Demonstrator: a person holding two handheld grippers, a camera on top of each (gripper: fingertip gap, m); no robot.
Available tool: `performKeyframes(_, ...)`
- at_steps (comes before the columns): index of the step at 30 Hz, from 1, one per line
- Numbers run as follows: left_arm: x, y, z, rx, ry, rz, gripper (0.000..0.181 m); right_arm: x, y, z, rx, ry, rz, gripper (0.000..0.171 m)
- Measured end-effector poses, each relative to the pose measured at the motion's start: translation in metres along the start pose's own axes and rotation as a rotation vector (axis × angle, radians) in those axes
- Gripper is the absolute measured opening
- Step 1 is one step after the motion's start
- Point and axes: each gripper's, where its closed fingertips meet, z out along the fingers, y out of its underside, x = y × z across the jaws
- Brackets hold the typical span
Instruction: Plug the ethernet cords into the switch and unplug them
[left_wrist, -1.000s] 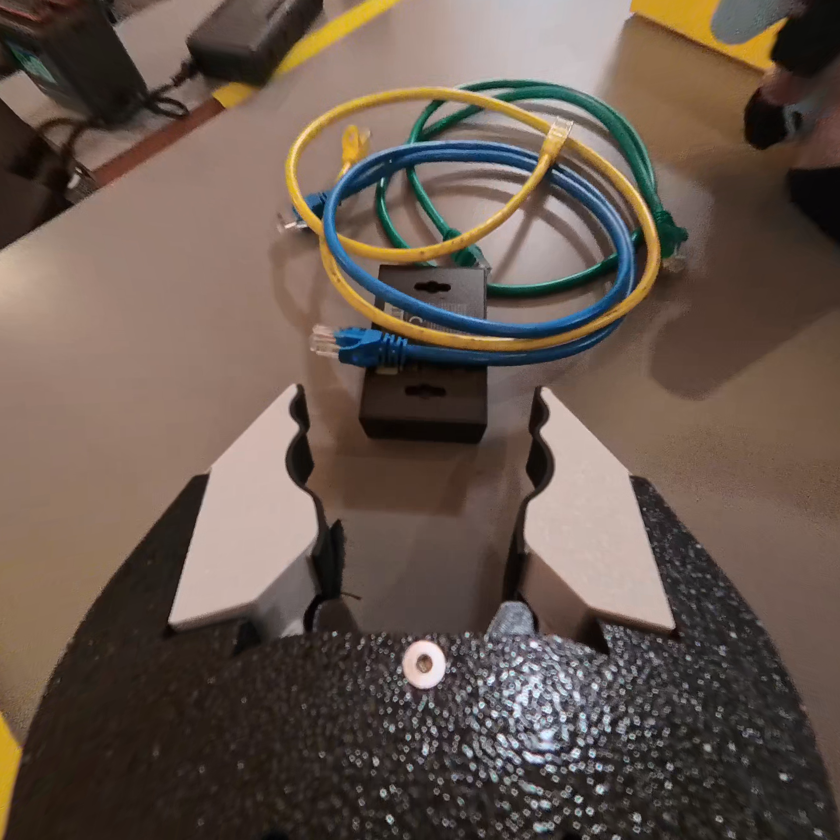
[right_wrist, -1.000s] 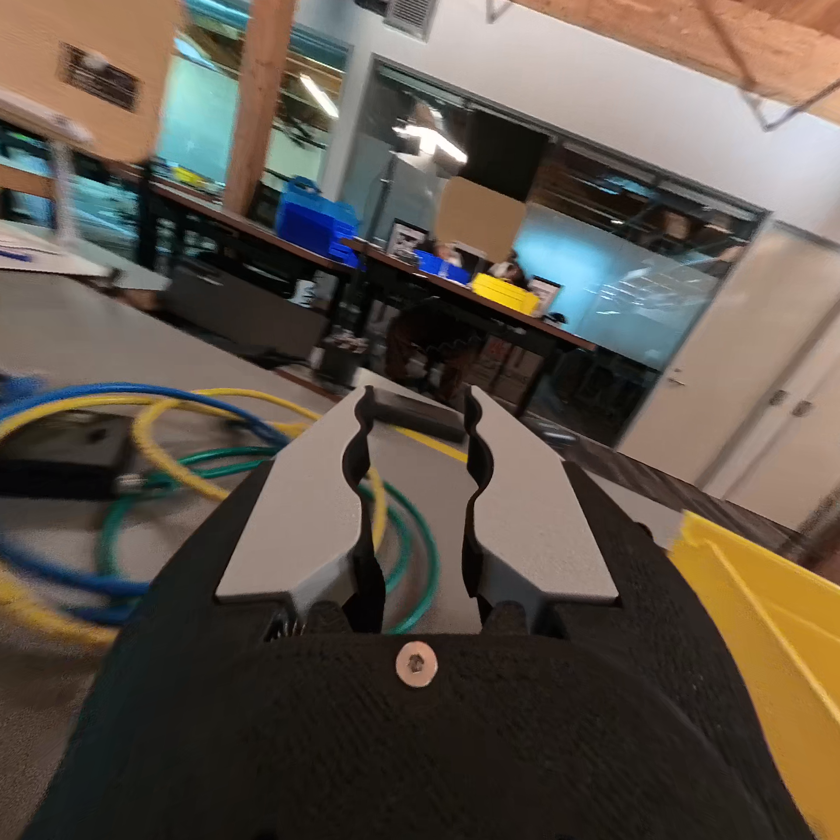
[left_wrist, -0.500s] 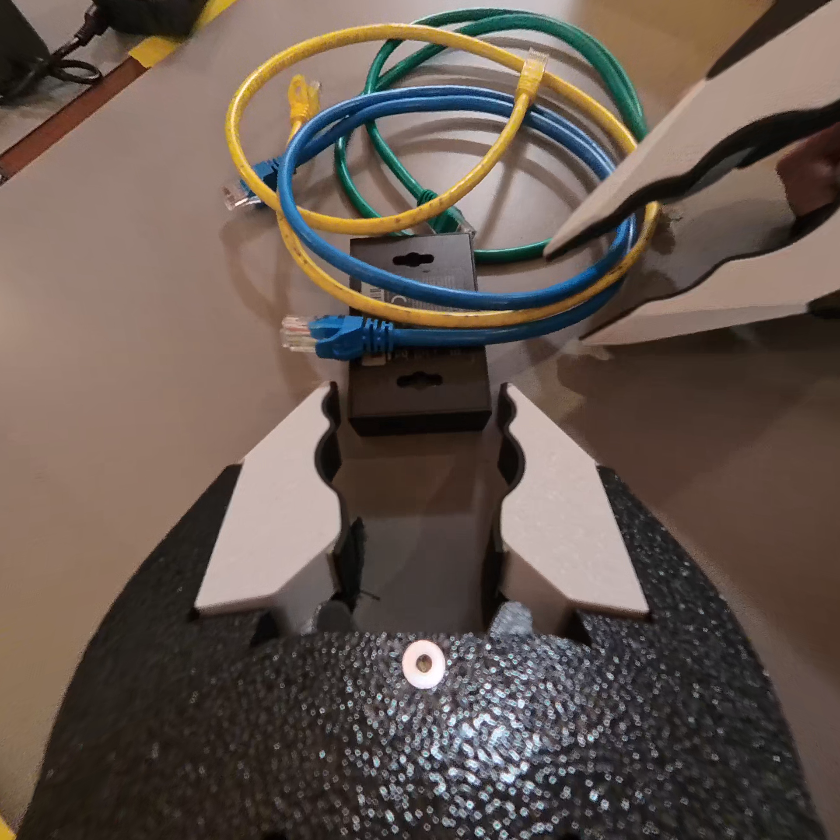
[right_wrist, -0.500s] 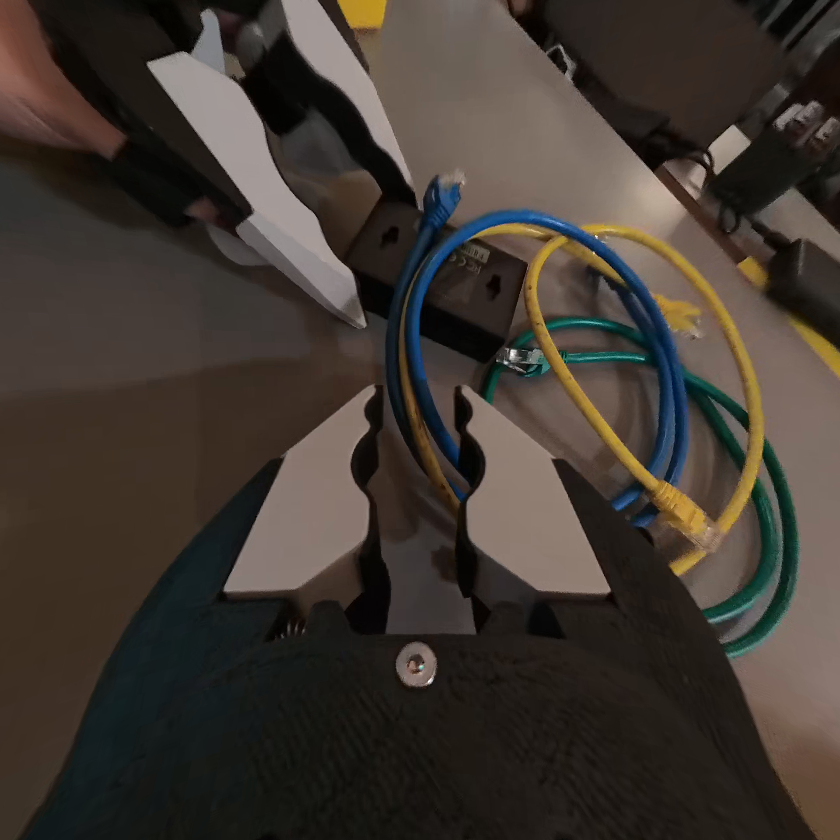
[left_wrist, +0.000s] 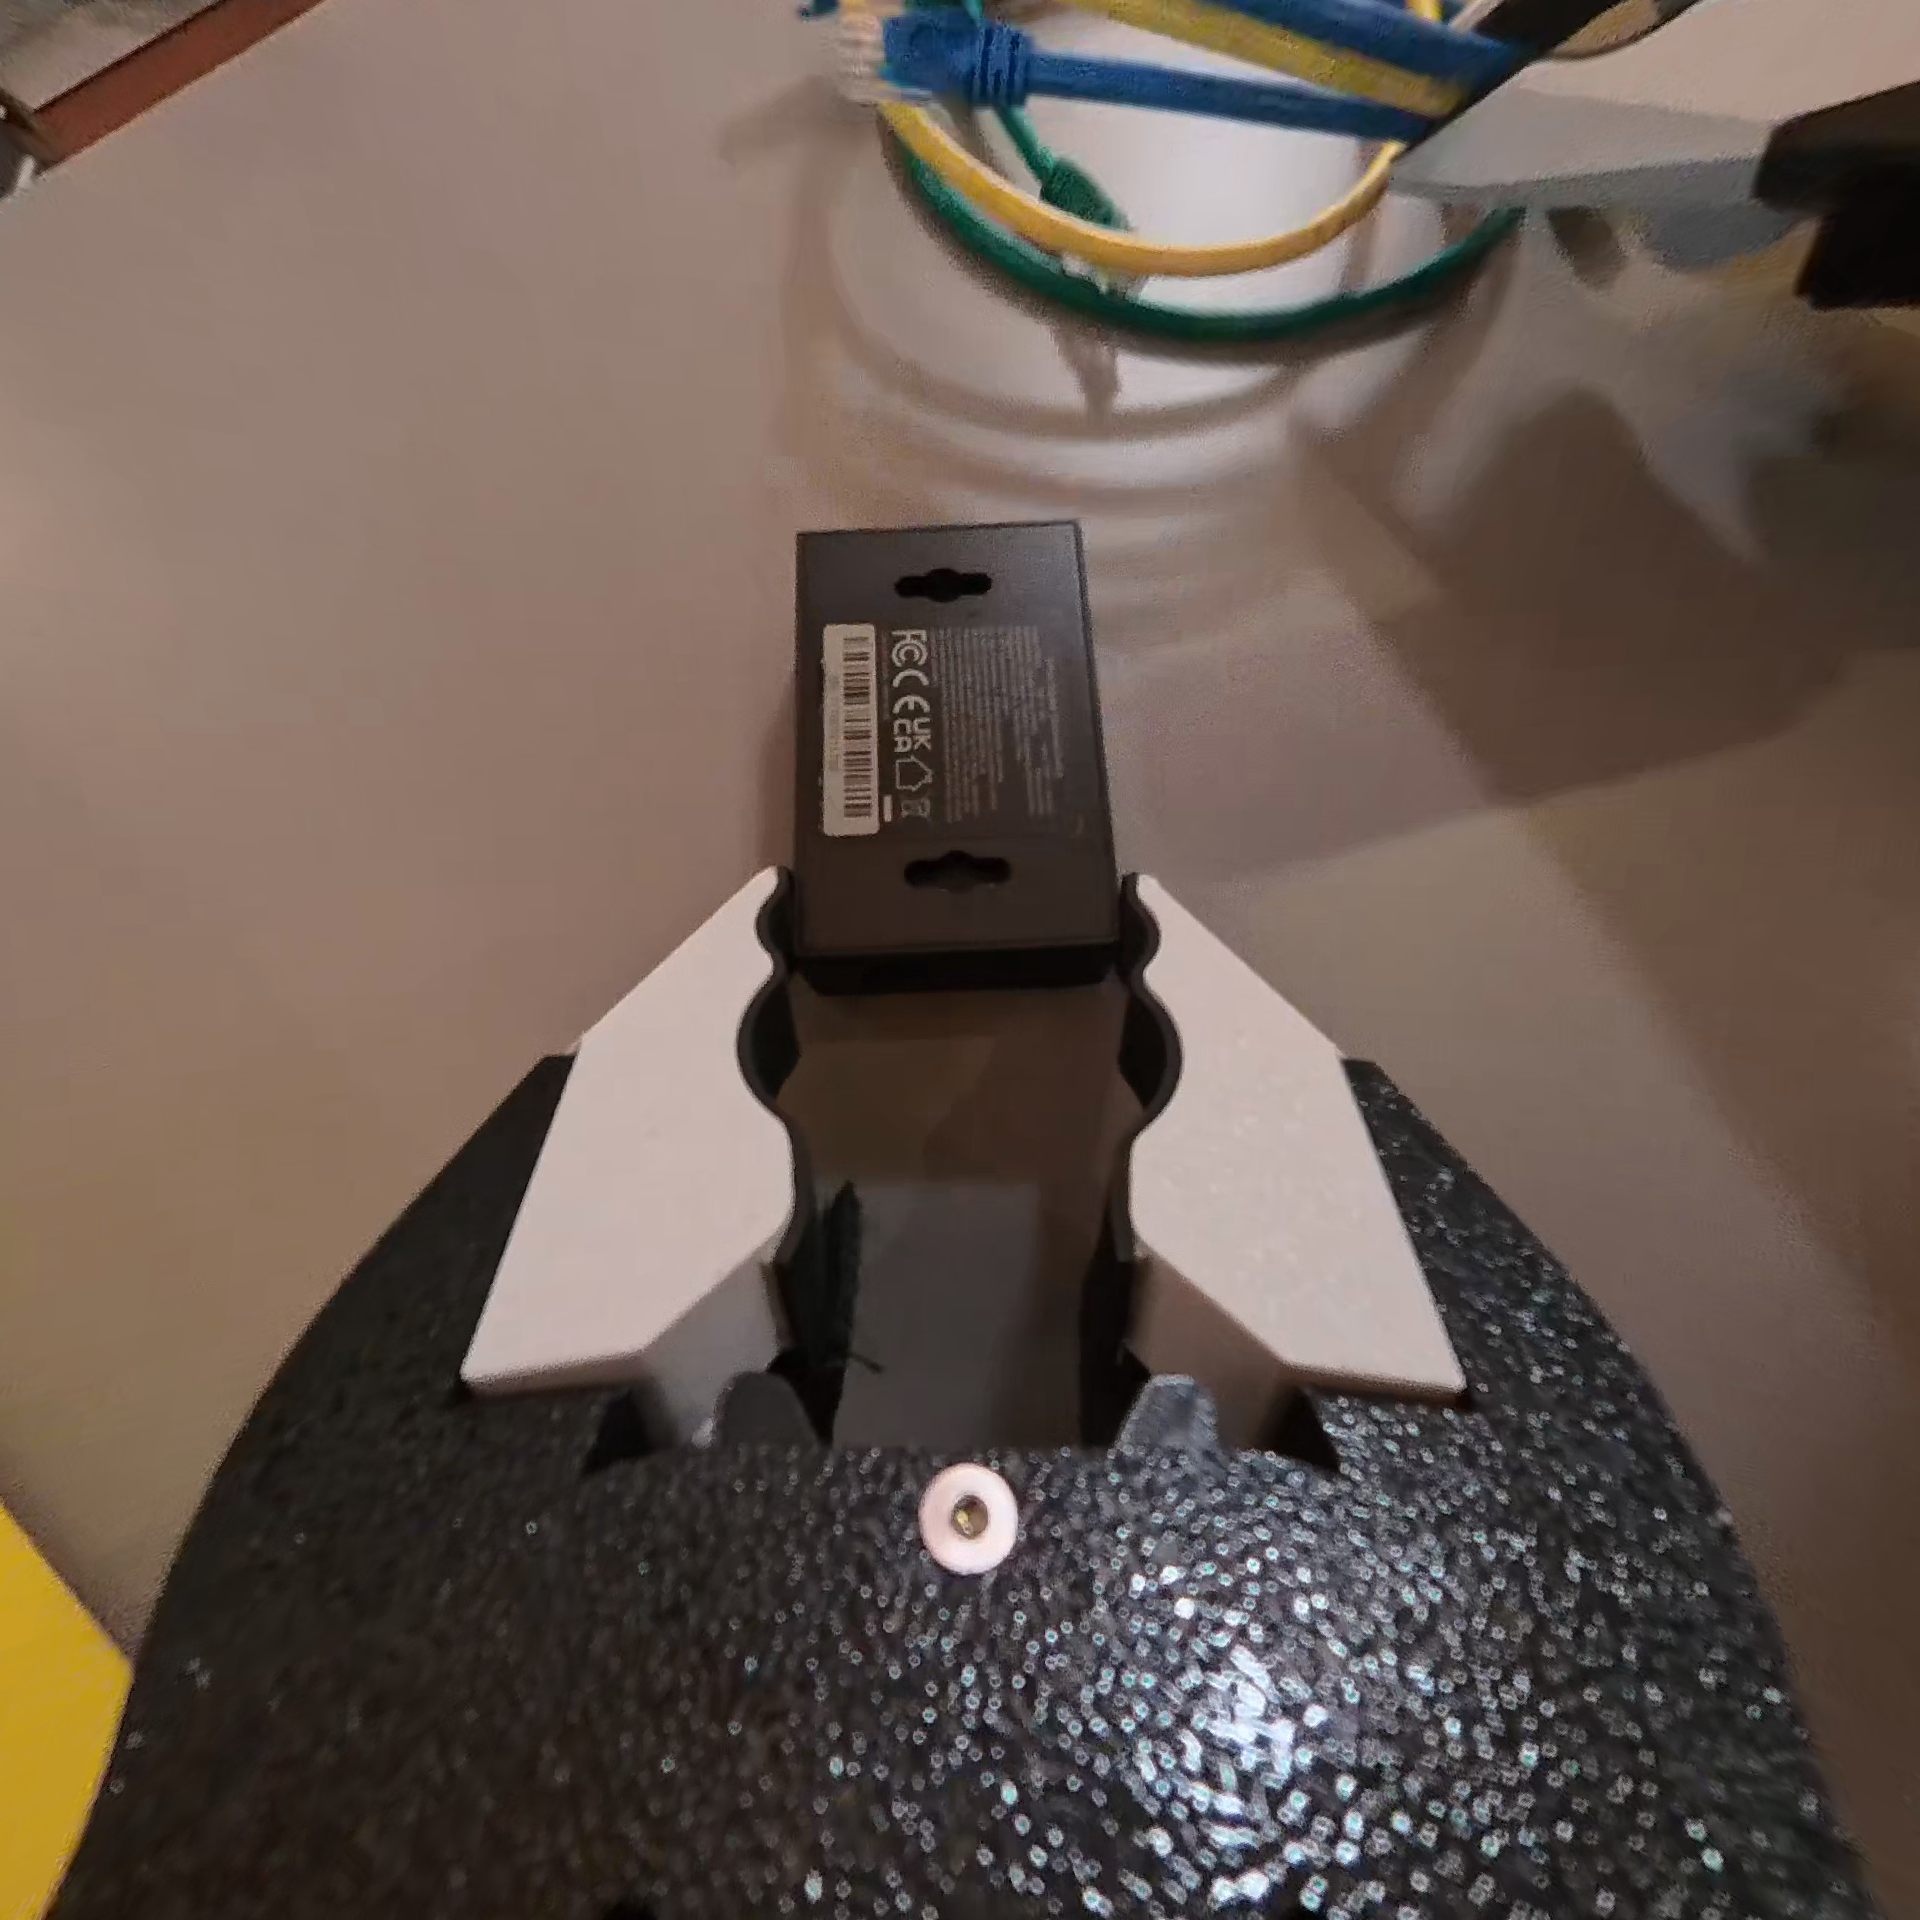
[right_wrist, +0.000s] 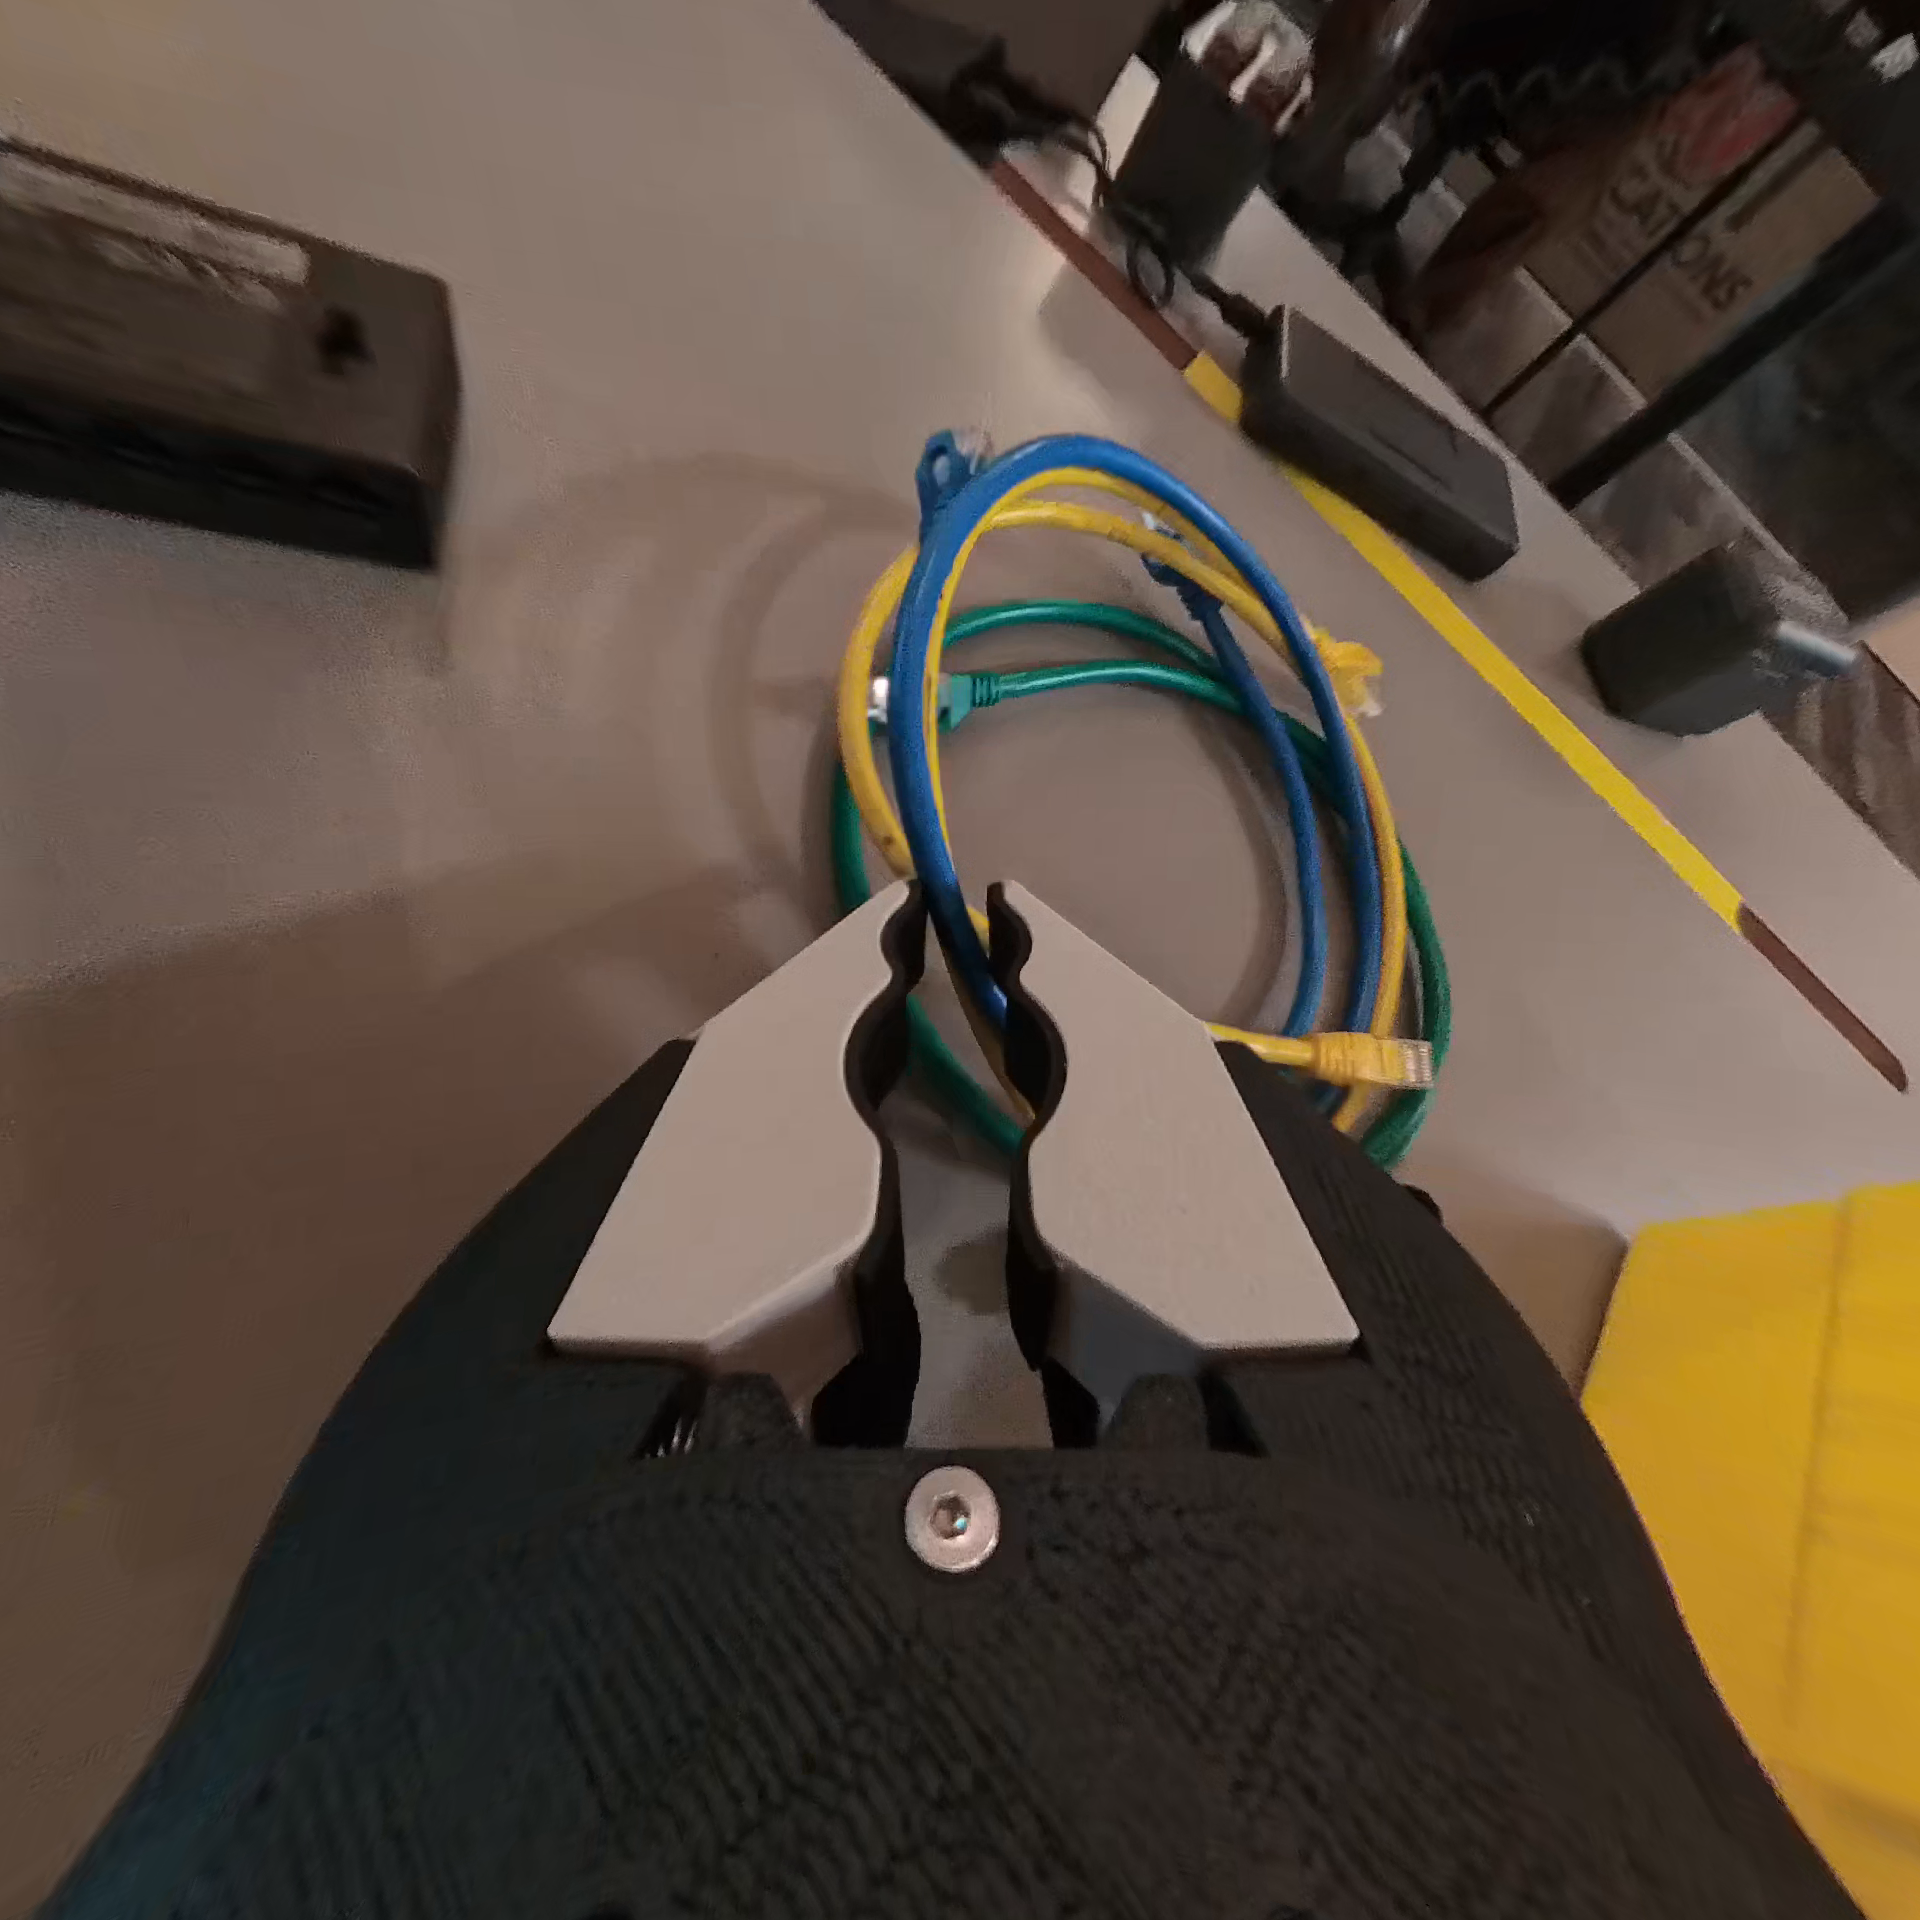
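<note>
Grey tabletop (left_wrist: 416, 623) is bearing the switch (left_wrist: 951, 748), its near end clamped by the left gripper (left_wrist: 954, 920); beyond it, the right gripper (right_wrist: 954, 904) is pinching blue (right_wrist: 920, 727) and yellow cords (right_wrist: 862, 748).

Black switch (left_wrist: 948, 748) with a white barcode sticker (left_wrist: 852, 727); blue cord (right_wrist: 925, 727), yellow cord (right_wrist: 868, 748), green cord (right_wrist: 1091, 681).

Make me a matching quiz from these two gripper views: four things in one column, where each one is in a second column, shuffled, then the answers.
Things
1. switch
2. blue cord
3. green cord
4. power brick

Places or states
A. lying flat on the table, under the other loops
B. clamped at its near end by the left gripper, label side up
C. at the table's far edge, by the yellow stripe
D. pinched together with the yellow cord by the right gripper

Pairs: 1-B, 2-D, 3-A, 4-C
</note>
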Motion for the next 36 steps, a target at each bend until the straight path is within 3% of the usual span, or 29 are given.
performKeyframes(1,0.002,0.003,-0.004,0.002,-0.003,-0.006,0.059,0.000,0.004,0.000,-0.011,-0.010,0.001,0.011)
performKeyframes(3,0.006,0.008,-0.010,0.005,0.002,-0.020,0.059,0.002,0.000,-0.007,0.031,-0.008,0.027,0.029)
performKeyframes(6,0.011,0.012,-0.017,0.016,0.036,-0.064,0.058,-0.012,-0.035,-0.029,0.225,-0.038,-0.014,0.053)
performKeyframes(9,0.014,0.009,-0.021,0.022,0.111,-0.145,0.058,-0.067,-0.067,-0.045,0.373,-0.162,-0.297,0.058)
performKeyframes(14,0.024,0.003,-0.027,0.002,0.273,-0.297,0.059,-0.123,-0.068,-0.013,0.313,-0.137,-0.839,0.068)
performKeyframes(18,0.030,-0.003,-0.033,0.006,0.374,-0.397,0.059,-0.136,-0.075,0.004,0.328,-0.145,-0.956,0.058)
performKeyframes(23,0.040,-0.016,-0.039,0.042,0.461,-0.443,0.059,-0.137,-0.074,0.011,0.305,-0.150,-1.007,0.029)
performKeyframes(27,0.048,-0.025,-0.042,0.112,0.462,-0.360,0.064,-0.131,-0.071,0.003,0.287,-0.222,-0.883,0.025)
performKeyframes(31,0.047,-0.035,-0.046,0.213,0.292,-0.151,0.103,-0.124,-0.063,-0.013,0.289,-0.332,-0.781,0.025)
performKeyframes(33,0.056,-0.037,-0.044,0.235,0.222,0.061,0.104,-0.127,-0.059,-0.022,0.289,-0.426,-0.741,0.025)
performKeyframes(36,0.072,-0.033,-0.036,0.228,0.153,0.379,0.086,-0.133,-0.055,-0.032,0.296,-0.552,-0.686,0.025)
